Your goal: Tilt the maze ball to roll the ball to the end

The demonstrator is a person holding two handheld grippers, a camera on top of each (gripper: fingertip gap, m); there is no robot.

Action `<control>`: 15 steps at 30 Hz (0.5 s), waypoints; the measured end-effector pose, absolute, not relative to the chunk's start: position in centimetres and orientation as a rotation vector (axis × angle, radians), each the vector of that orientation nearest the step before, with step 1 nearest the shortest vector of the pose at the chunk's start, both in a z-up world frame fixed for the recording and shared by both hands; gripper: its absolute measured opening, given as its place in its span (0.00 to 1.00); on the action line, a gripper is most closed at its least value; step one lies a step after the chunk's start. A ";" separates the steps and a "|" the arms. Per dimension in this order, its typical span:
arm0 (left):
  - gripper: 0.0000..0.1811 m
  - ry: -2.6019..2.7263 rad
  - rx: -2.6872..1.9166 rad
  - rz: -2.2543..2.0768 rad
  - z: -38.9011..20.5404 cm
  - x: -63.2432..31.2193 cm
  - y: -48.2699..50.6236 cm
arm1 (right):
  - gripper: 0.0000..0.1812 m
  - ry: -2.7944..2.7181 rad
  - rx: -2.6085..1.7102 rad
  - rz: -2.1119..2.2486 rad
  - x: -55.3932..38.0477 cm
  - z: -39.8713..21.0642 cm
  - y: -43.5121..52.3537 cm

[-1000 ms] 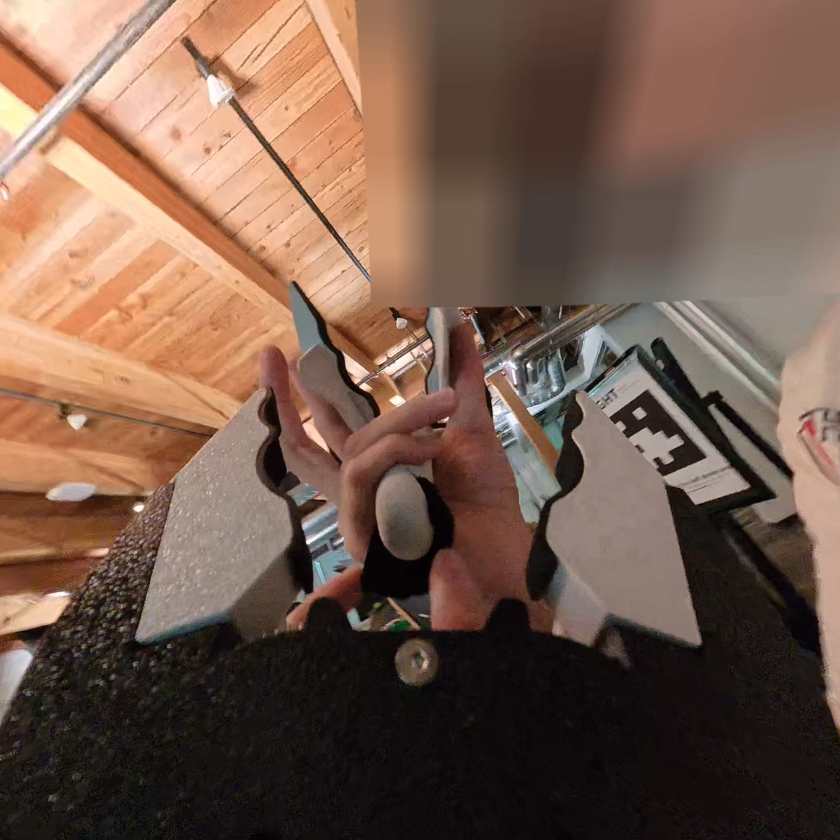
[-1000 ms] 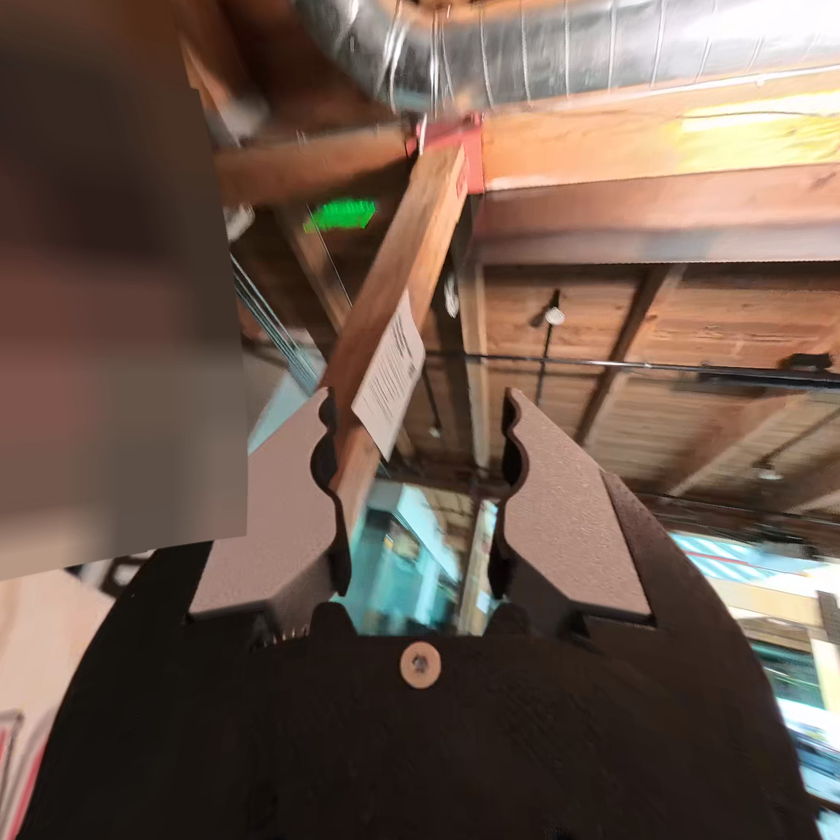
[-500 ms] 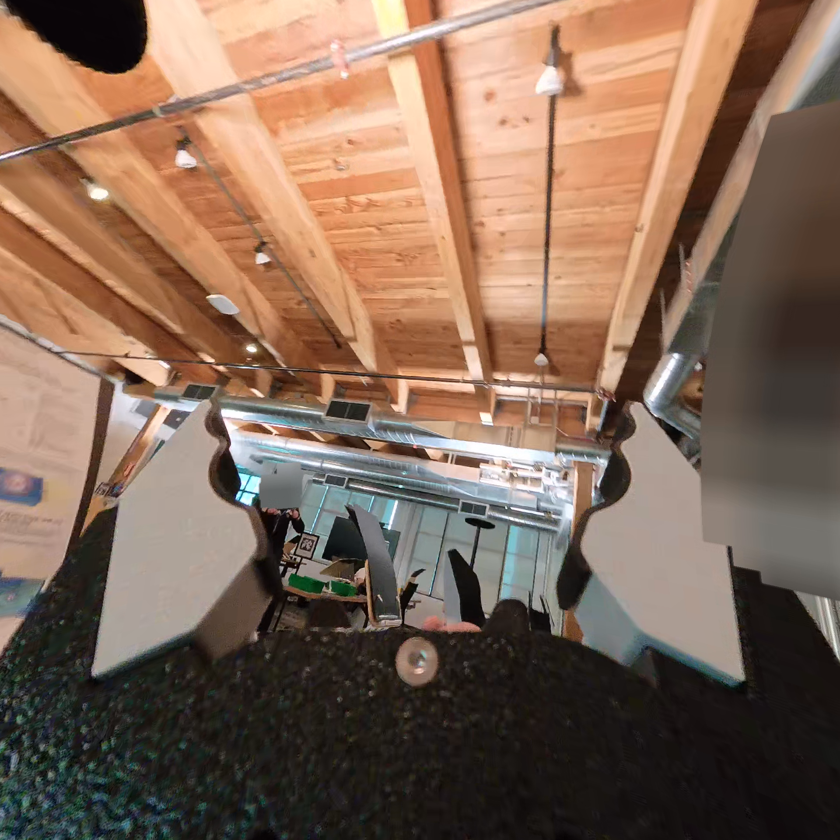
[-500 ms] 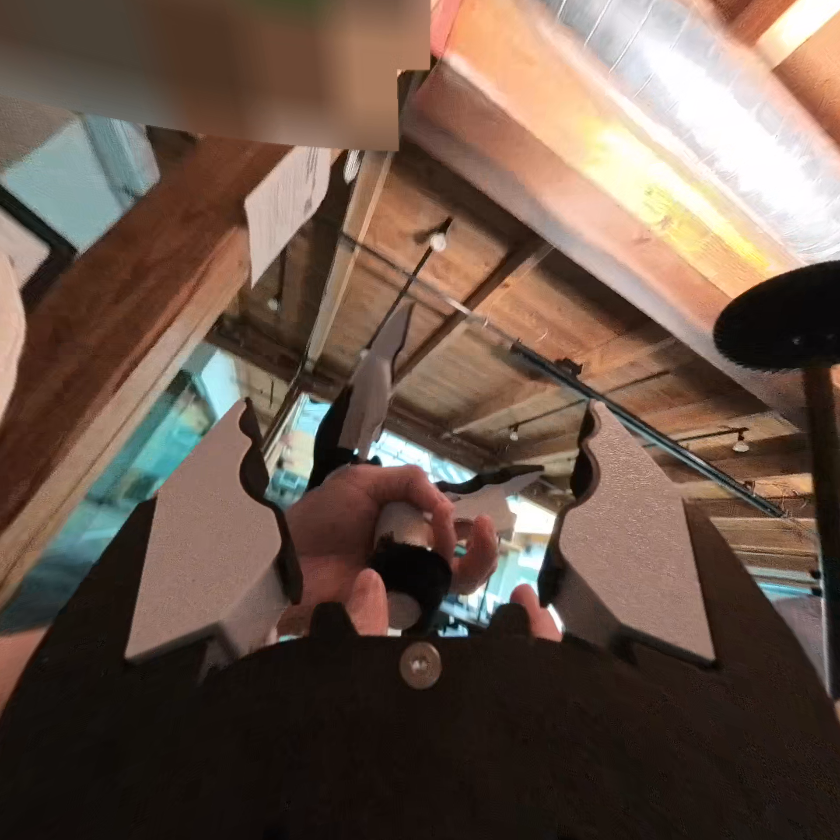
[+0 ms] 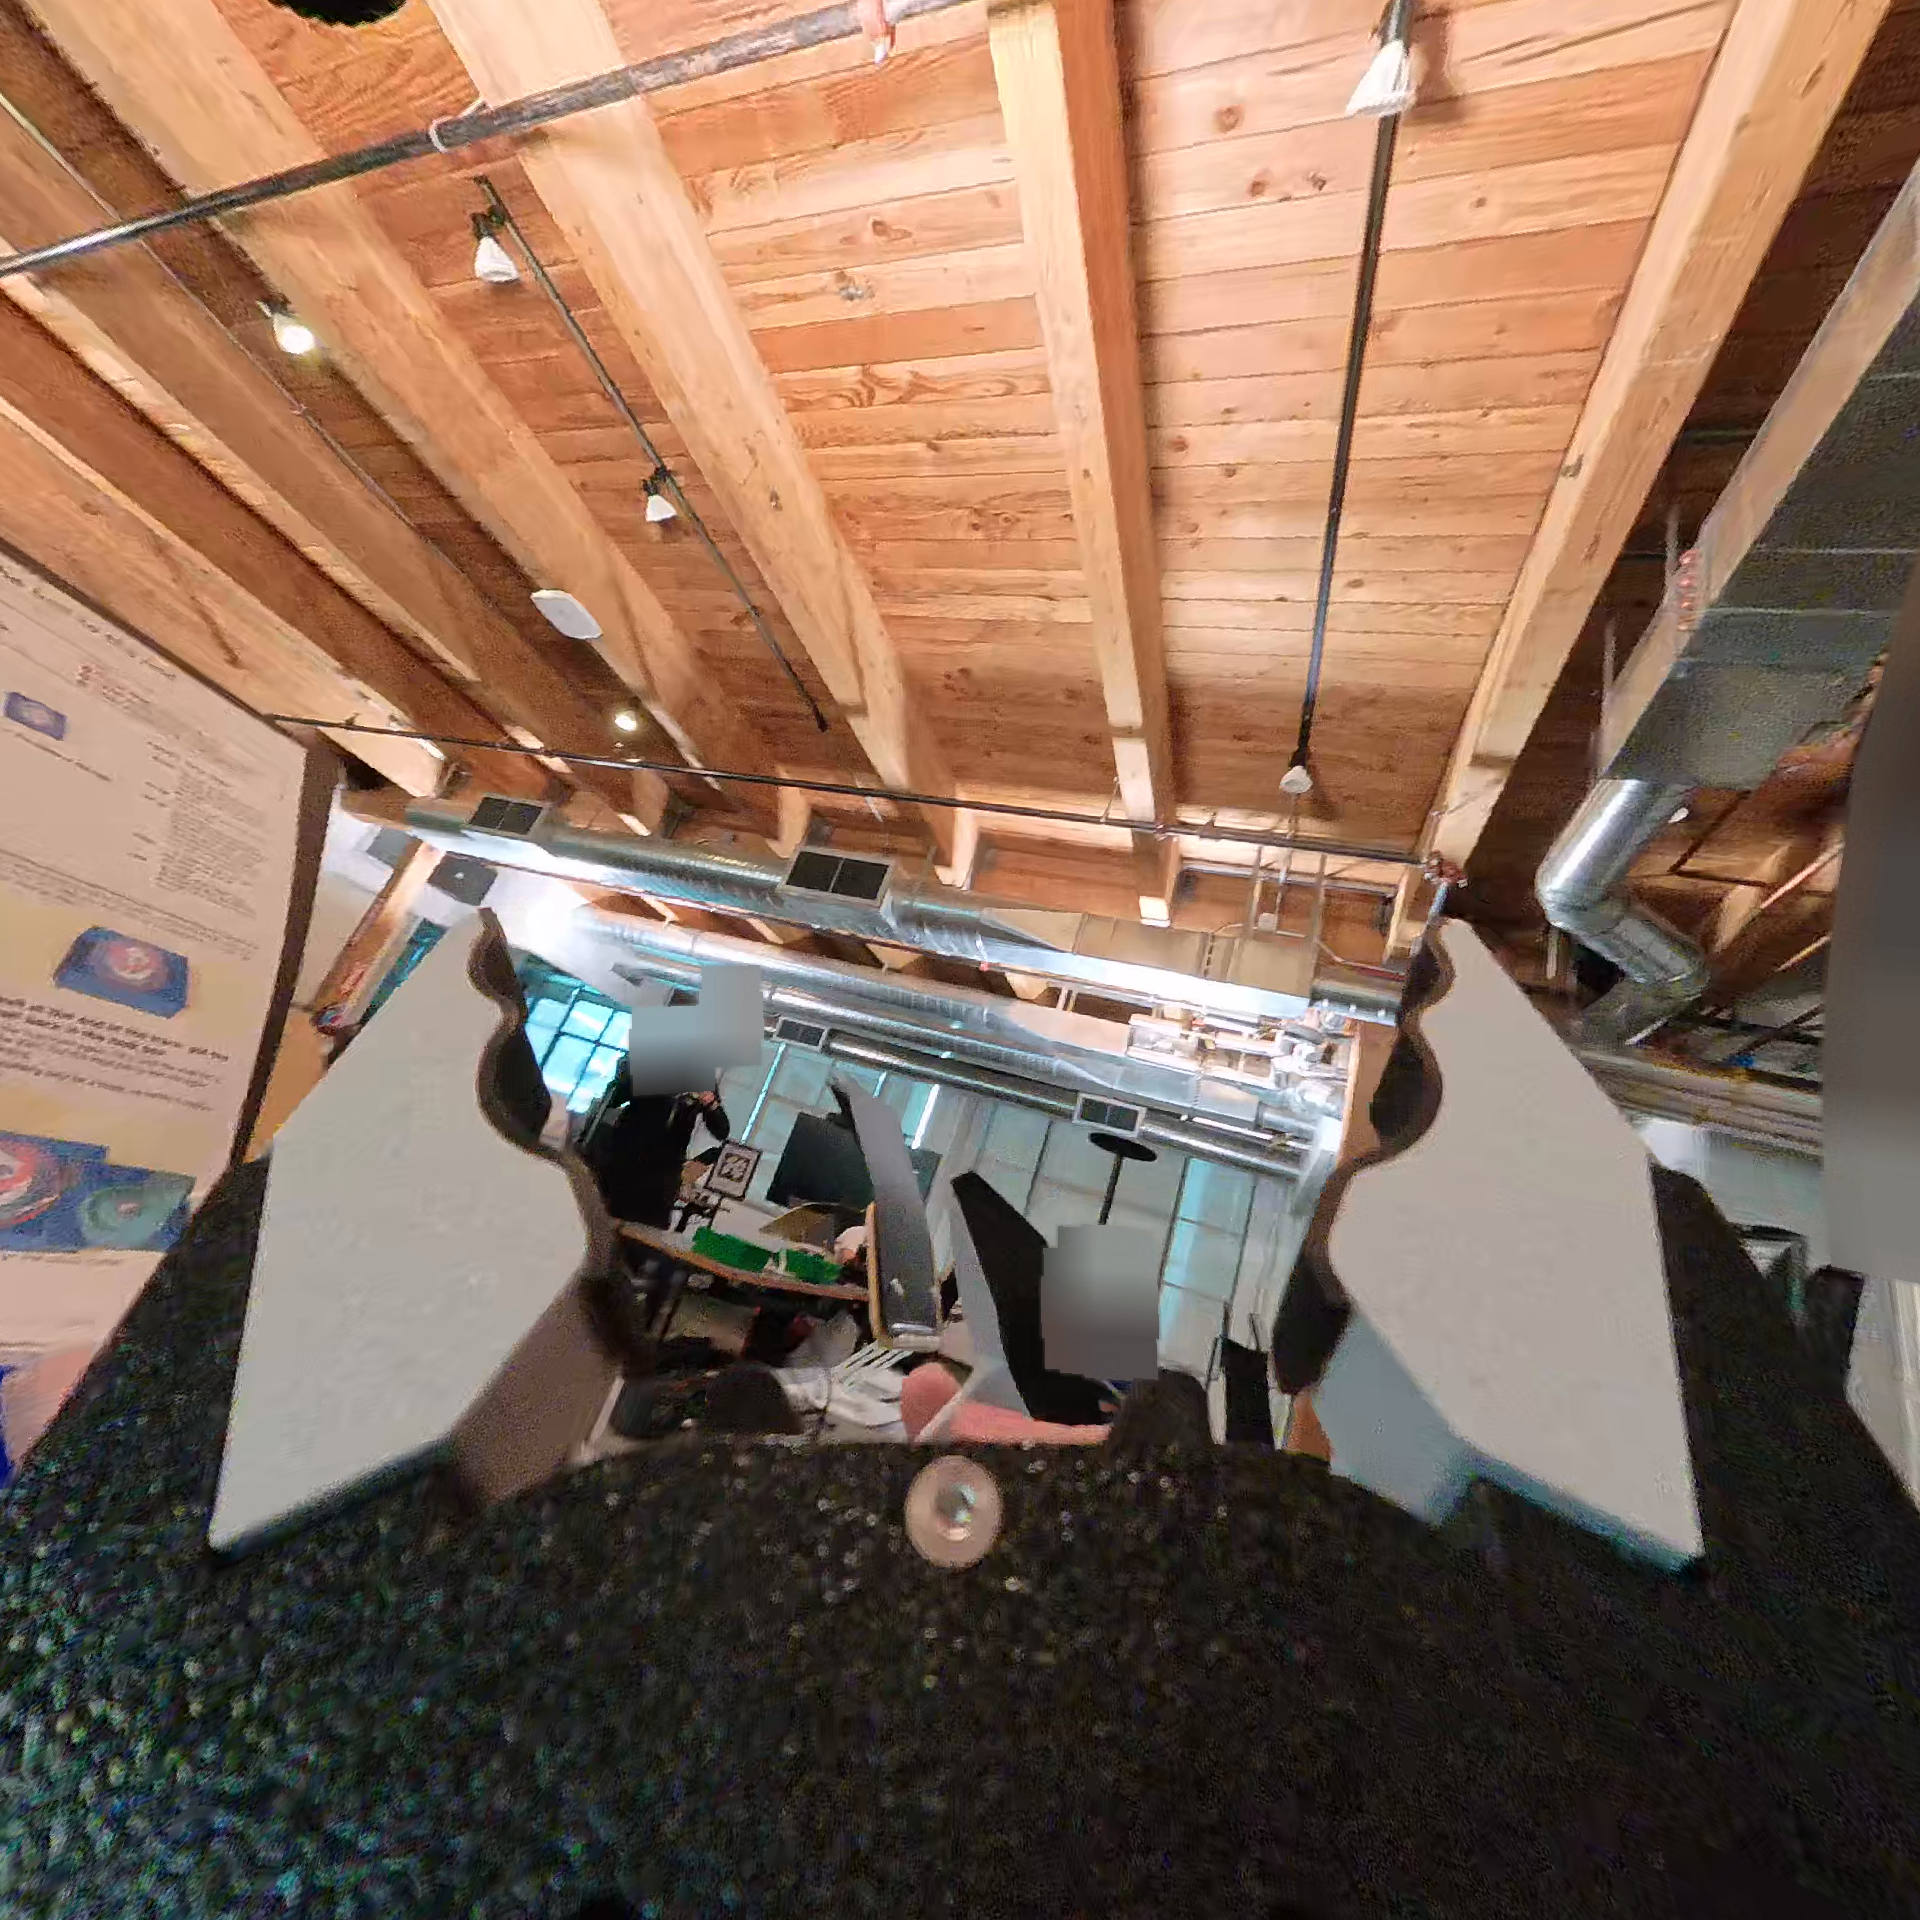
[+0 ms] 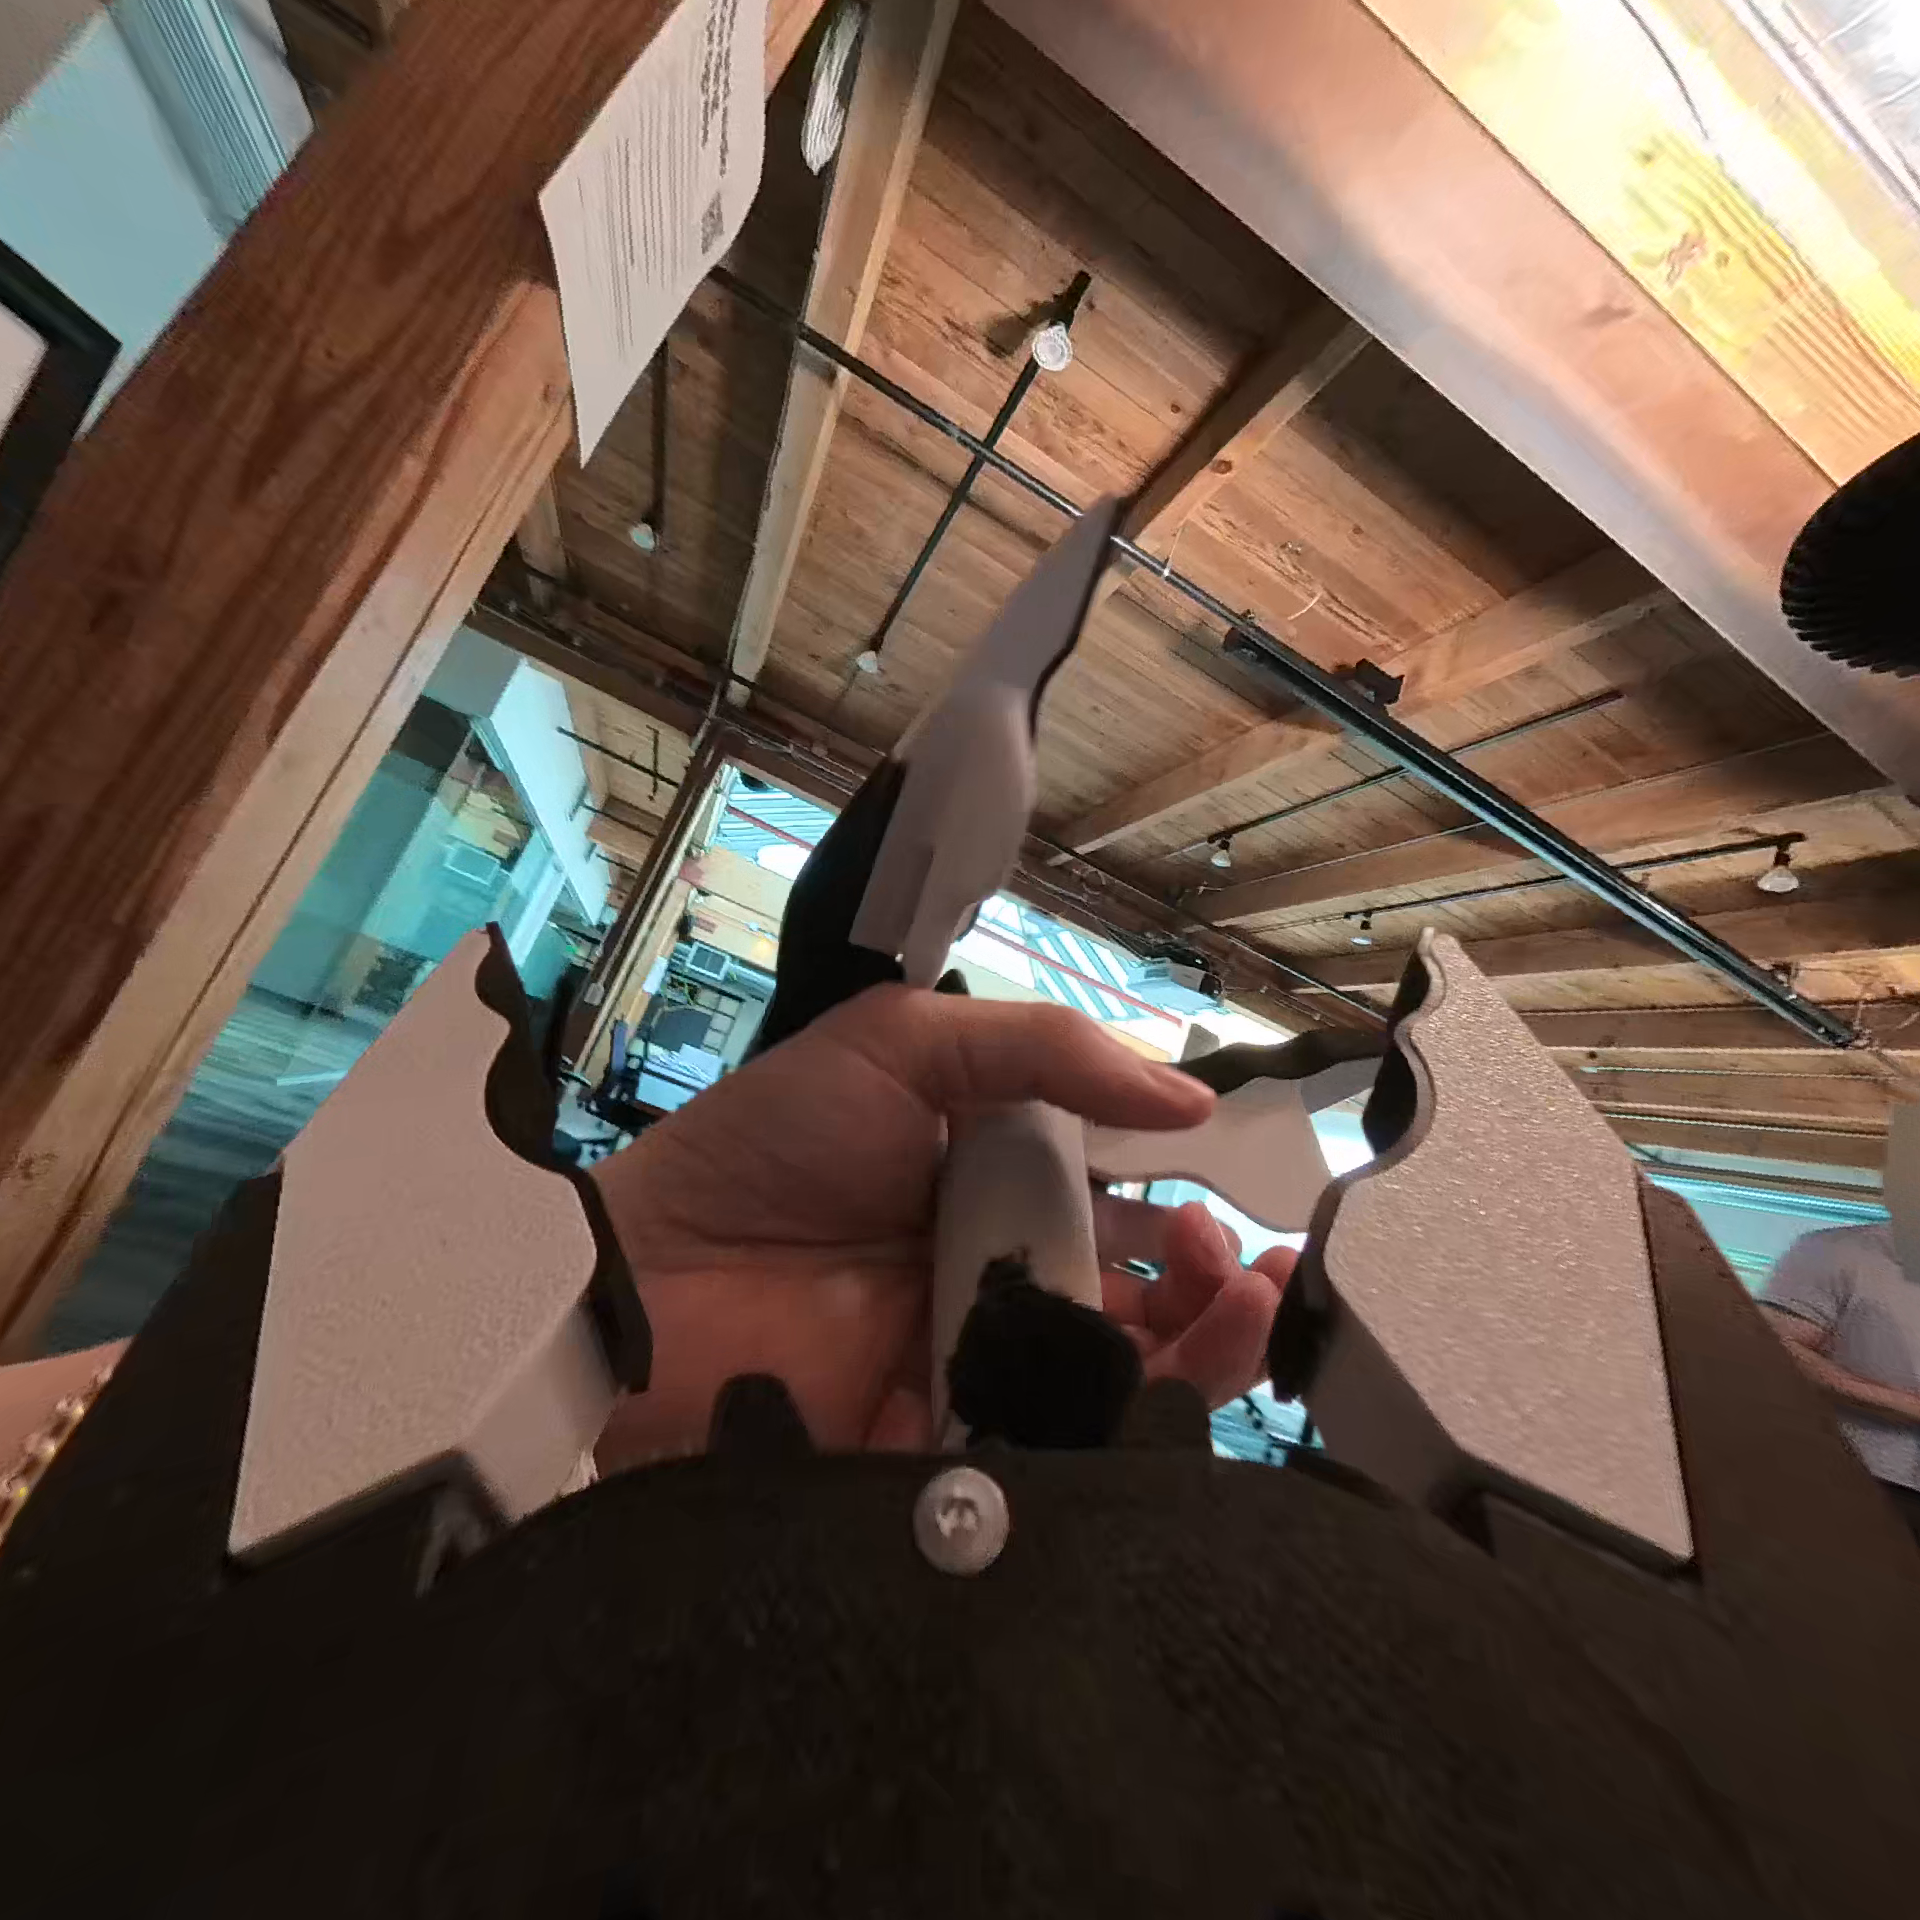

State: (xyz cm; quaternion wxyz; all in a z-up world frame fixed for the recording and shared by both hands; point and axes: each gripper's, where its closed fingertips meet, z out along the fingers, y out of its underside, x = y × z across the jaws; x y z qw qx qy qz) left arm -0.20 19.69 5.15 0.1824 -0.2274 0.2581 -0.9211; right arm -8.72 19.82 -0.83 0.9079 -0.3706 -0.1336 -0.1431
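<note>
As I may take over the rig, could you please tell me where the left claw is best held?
Probably by its pale round handle, wrapping it from the base end, as the hand does. The left claw splays its two wavy-edged fingers wide open at the far end, so they offer no steady hold.

Unreadable print on a poster and a pinned sheet.

two grippers, one hand, one poster
</note>
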 end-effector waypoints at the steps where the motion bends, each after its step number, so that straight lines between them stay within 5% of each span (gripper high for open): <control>1: 0.87 0.754 -0.682 -2.551 5.1 0.4 19.4 | 0.86 -0.279 -0.779 -0.316 -8.7 -1.0 20.1; 6: 0.87 0.971 -0.610 -2.459 5.4 0.3 17.6 | 0.83 -0.164 -0.808 -0.301 -7.0 -0.9 21.2; 9: 0.71 1.016 -0.456 -2.523 6.5 -1.2 16.7 | 0.83 -0.154 -0.798 -0.324 -6.8 -0.3 21.1; 11: 0.85 0.973 -0.436 -2.635 7.2 -1.6 17.1 | 0.85 -0.137 -0.822 -0.319 -6.7 0.3 20.5; 15: 0.87 1.218 -0.445 -2.441 4.9 0.6 17.5 | 0.72 -0.148 -1.210 -0.323 -5.6 -2.2 19.6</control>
